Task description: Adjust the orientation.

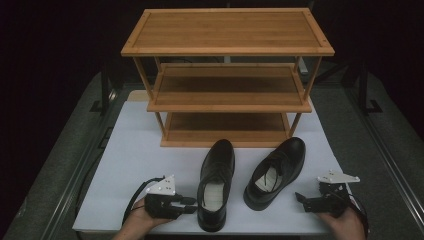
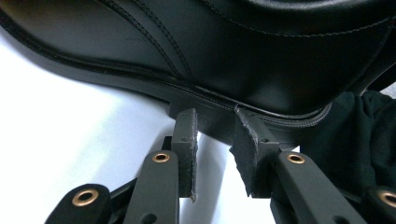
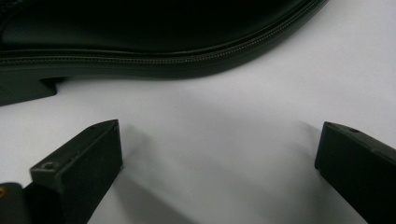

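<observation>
Black leather shoes (image 1: 216,184) (image 1: 276,172) noted on white surface (image 1: 135,155); no legible markings. Left gripper (image 1: 189,205) jaws narrowly parted at heel; right gripper (image 1: 300,201) jaws spread wide.

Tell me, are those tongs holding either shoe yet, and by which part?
Neither. The left tongs stand open at the left shoe's heel; the right tongs gape short of the right shoe.

Two black leather shoes stand on their soles, side by side. The left shoe (image 1: 216,182) points straight away. The right shoe (image 1: 276,171) is turned, toe to the right.
</observation>
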Tool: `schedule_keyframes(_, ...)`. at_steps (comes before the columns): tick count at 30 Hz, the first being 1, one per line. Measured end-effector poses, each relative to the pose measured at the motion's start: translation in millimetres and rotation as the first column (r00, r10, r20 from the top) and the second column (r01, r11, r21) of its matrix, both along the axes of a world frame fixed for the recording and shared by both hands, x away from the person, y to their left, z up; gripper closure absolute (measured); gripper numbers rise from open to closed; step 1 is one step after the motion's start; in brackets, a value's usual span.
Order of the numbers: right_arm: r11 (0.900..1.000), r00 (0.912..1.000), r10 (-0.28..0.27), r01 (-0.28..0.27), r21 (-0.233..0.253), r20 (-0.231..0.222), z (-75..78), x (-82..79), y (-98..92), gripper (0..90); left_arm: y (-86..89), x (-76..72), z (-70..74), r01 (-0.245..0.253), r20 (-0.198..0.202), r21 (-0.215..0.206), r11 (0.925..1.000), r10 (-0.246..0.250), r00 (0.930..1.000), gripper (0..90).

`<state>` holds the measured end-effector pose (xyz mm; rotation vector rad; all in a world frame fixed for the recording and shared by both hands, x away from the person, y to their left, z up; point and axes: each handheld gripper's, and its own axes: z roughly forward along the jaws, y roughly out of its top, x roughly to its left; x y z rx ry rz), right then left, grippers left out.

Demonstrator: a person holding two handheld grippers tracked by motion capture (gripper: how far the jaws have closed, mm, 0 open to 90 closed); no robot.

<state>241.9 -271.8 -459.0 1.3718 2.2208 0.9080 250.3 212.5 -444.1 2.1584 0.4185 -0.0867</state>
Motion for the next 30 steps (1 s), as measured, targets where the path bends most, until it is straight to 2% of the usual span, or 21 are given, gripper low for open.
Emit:
schedule_keyframes(5, 1.000, 1.0000, 0.000, 0.000, 0.000, 0.000, 0.0, 0.1, 0.0, 0.3, -6.4, -0.7, -0.4, 0.019, -0.001, 0.001, 0.9998, -0.019, 0.9998, 69.1)
schedule_keyframes(11, 1.000, 1.0000, 0.003, -0.003, 0.000, 0.004, -0.1, 0.1, -0.3, 0.4, -8.0, 0.9, -0.7, 0.003, 0.004, 0.010, 0.9999, -0.003, 1.0000, 58.1)
schedule_keyframes(12, 1.000, 1.0000, 0.003, -0.003, 0.000, 0.004, -0.1, 0.2, -0.3, 0.4, -3.6, 1.3, 0.4, -0.019, 0.010, 0.014, 0.9997, 0.019, 0.9998, 55.6)
schedule_keyframes(13, 1.000, 1.0000, 0.003, -0.003, 0.000, 0.004, -0.1, 0.2, -0.3, 0.4, -3.6, 1.3, 0.4, -0.019, 0.010, 0.014, 0.9997, 0.019, 0.9998, 53.5)
schedule_keyframes(14, 1.000, 1.0000, 0.002, -0.002, 0.001, 0.002, 0.1, 0.1, -0.4, 0.4, 3.6, 2.3, 2.5, -0.050, 0.021, 0.022, 0.9985, 0.050, 0.9985, 50.8)
schedule_keyframes(15, 1.000, 1.0000, 0.002, -0.002, 0.001, 0.002, 0.1, 0.1, -0.4, 0.4, 3.6, 2.3, 2.5, -0.050, 0.021, 0.022, 0.9985, 0.050, 0.9985, 47.3)
schedule_keyframes(16, 1.000, 1.0000, 0.002, -0.002, 0.007, 0.001, 0.1, 0.4, -0.9, 0.4, 12.8, 4.3, 5.6, -0.100, 0.042, 0.045, 0.9940, 0.098, 0.9943, 43.6)
schedule_keyframes(17, 1.000, 1.0000, 0.002, -0.002, 0.007, 0.001, 0.1, 0.4, -0.9, 0.4, 12.8, 4.3, 5.6, -0.100, 0.042, 0.045, 0.9940, 0.098, 0.9943, 40.7)
schedule_keyframes(18, 1.000, 1.0000, 0.000, 0.000, 0.002, -0.002, 0.3, 0.2, -0.1, 0.4, 24.4, 7.0, 9.4, -0.158, 0.064, 0.054, 0.9859, 0.155, 0.9859, 38.1)
schedule_keyframes(19, 1.000, 1.0000, 0.000, 0.000, 0.002, -0.002, 0.3, 0.2, -0.1, 0.4, 24.4, 7.0, 9.4, -0.158, 0.064, 0.054, 0.9859, 0.155, 0.9859, 34.9)
schedule_keyframes(20, 1.000, 1.0000, -0.001, 0.001, 0.001, -0.003, 0.4, 0.2, 0.1, 0.4, 36.7, 10.8, 11.4, -0.214, 0.077, 0.071, 0.9742, 0.209, 0.9750, 32.0)
schedule_keyframes(21, 1.000, 1.0000, -0.001, 0.001, 0.001, -0.003, 0.4, 0.1, 0.1, 0.4, 42.4, 11.8, 11.8, -0.244, 0.092, 0.084, 0.9661, 0.236, 0.9673, 29.4)
schedule_keyframes(22, 1.000, 1.0000, -0.001, 0.001, 0.000, -0.003, 0.4, 0.1, 0.2, 0.4, 42.4, 11.8, 11.8, -0.244, 0.092, 0.084, 0.9661, 0.236, 0.9673, 26.9)
schedule_keyframes(23, 1.000, 1.0000, -0.001, 0.001, 0.000, -0.002, 0.4, 0.1, 0.1, 0.5, 54.4, 13.5, 11.5, -0.286, 0.108, 0.110, 0.9520, 0.274, 0.9555, 25.1)
schedule_keyframes(24, 1.000, 1.0000, -0.001, 0.001, 0.001, -0.002, 0.4, 0.1, 0.0, 0.6, 54.4, 13.5, 11.5, -0.286, 0.108, 0.110, 0.9520, 0.274, 0.9555, 24.0)
schedule_keyframes(25, 1.000, 1.0000, -0.001, 0.001, 0.001, -0.002, 0.4, 0.1, 0.0, 0.6, 60.2, 14.0, 11.1, -0.304, 0.111, 0.119, 0.9452, 0.291, 0.9502, 24.0)
schedule_keyframes(26, 1.000, 1.0000, -0.002, 0.002, 0.001, -0.001, 0.4, 0.0, -0.1, 0.6, 70.8, 14.9, 9.4, -0.338, 0.125, 0.146, 0.9296, 0.322, 0.9385, 19.0)
schedule_keyframes(27, 1.000, 1.0000, -0.002, 0.002, 0.001, -0.001, 0.4, 0.0, -0.1, 0.7, 75.9, 15.2, 8.7, -0.352, 0.133, 0.163, 0.9217, 0.333, 0.9334, 17.8)
schedule_keyframes(28, 1.000, 1.0000, -0.002, 0.002, 0.001, -0.001, 0.4, 0.0, -0.1, 0.7, 75.9, 15.2, 8.7, -0.352, 0.133, 0.163, 0.9217, 0.333, 0.9334, 15.5)
schedule_keyframes(29, 1.000, 1.0000, -0.002, 0.002, 0.001, -0.001, 0.4, 0.0, -0.1, 0.7, 80.6, 15.7, 7.3, -0.366, 0.143, 0.178, 0.9133, 0.344, 0.9280, 15.5)
schedule_keyframes(30, 1.000, 1.0000, -0.002, 0.002, 0.000, -0.001, 0.4, 0.1, -0.1, 0.6, 89.1, 16.2, 4.1, -0.389, 0.147, 0.206, 0.8981, 0.364, 0.9196, 12.1)
